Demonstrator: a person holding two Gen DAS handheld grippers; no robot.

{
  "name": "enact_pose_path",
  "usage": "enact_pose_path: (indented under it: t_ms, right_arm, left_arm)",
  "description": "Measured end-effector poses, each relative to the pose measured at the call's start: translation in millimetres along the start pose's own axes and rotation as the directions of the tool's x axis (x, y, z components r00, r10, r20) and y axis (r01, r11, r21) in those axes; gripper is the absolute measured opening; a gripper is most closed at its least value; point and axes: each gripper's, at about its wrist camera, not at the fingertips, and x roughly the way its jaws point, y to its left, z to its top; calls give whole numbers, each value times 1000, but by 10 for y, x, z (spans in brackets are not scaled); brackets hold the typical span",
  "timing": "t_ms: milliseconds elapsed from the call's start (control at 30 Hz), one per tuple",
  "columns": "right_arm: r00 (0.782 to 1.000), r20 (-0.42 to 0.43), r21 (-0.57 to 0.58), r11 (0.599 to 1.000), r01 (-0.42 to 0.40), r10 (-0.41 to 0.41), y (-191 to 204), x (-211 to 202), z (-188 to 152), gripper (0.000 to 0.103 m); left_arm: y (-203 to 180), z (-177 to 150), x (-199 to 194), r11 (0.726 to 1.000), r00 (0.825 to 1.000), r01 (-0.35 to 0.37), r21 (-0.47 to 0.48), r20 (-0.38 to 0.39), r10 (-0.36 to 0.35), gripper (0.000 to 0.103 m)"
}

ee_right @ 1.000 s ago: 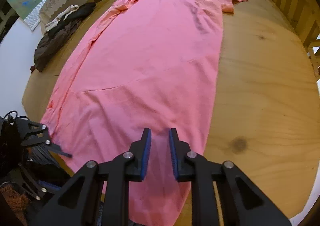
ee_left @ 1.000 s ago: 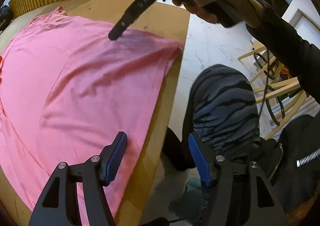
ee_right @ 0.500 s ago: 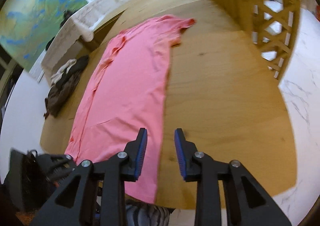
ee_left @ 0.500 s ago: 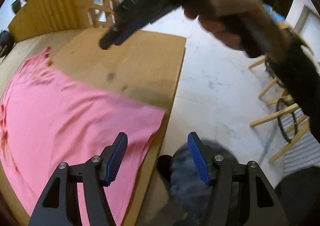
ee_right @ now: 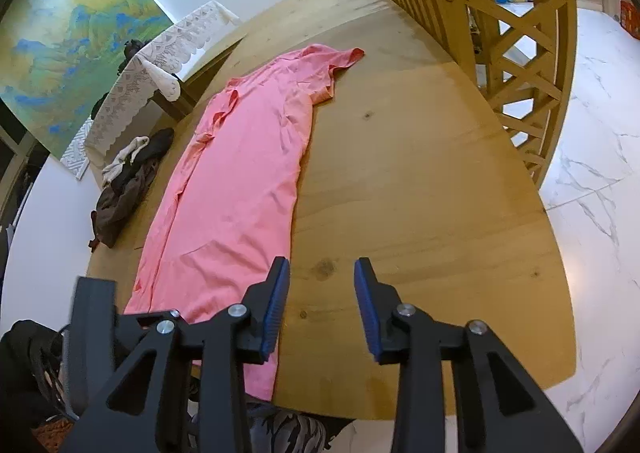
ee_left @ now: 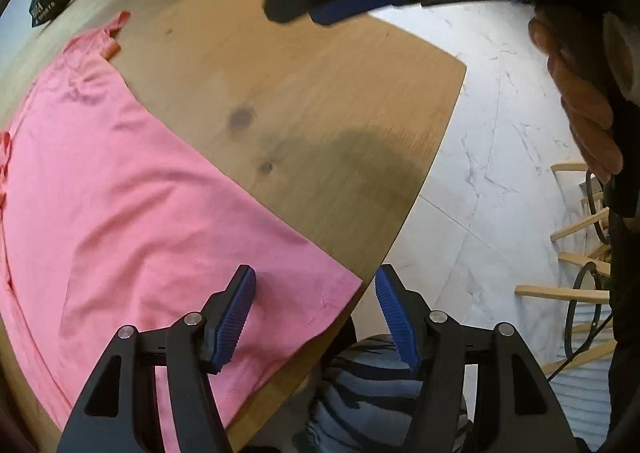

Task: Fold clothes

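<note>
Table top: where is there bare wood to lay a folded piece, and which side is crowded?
Bare wood runs on the table from the long edge of the pink garment across to the lattice divider and down to the near rim. The opposite side is crowded: a dark clothes pile lies beside the garment by the table's edge.

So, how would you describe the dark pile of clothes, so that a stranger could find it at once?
Start from the big wooden table, where the long pink shirt lies flat. The pile of clothes sits near the table's edge beside the shirt, on the side towards the white lace cloth. It alone is crumpled and dark, with one pale piece on top.
</note>
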Motion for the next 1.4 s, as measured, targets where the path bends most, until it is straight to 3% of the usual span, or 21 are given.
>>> enact_pose_path:
  t_ms: [200,533,700,833,967,1100,1200,1400]
  right_arm:
    - [1000,-8,-16,1000,-9,9,38,70,-19,34]
    - [1000,9,12,1000,-16,15,-36,50,90,38]
    - [999,25,32,999,-24,24,-38,43,168,38]
    - [998,30,52,997,-60,59,-35,101,348,38]
    - [1000,25,24,1000,1,-2,28,271,767,38]
    - [998,15,-10,998,67,-67,118,637,1360,54]
    - [998,5,22,998,63,-64,104,1011,1849,54]
    - [984,-42,58,983,176,-174,11,1865,2682,54]
  left_arm:
    - [-20,-22,51,1000,1000,-10,-15,-18,10,59]
    - [38,-143,-6,999,999,32,41,13,-33,26]
    - [296,-149,-27,992,992,126,-22,19,-125,5]
    - [500,-183,-46,976,979,205,-75,29,-203,3]
    - [681,-297,-121,952,960,278,-132,77,-269,3]
    - [817,-189,-161,922,935,341,-182,171,-312,3]
    - [904,-170,-290,905,909,386,-181,244,-339,3]
    - [1124,-190,-443,869,860,465,-169,318,-398,3]
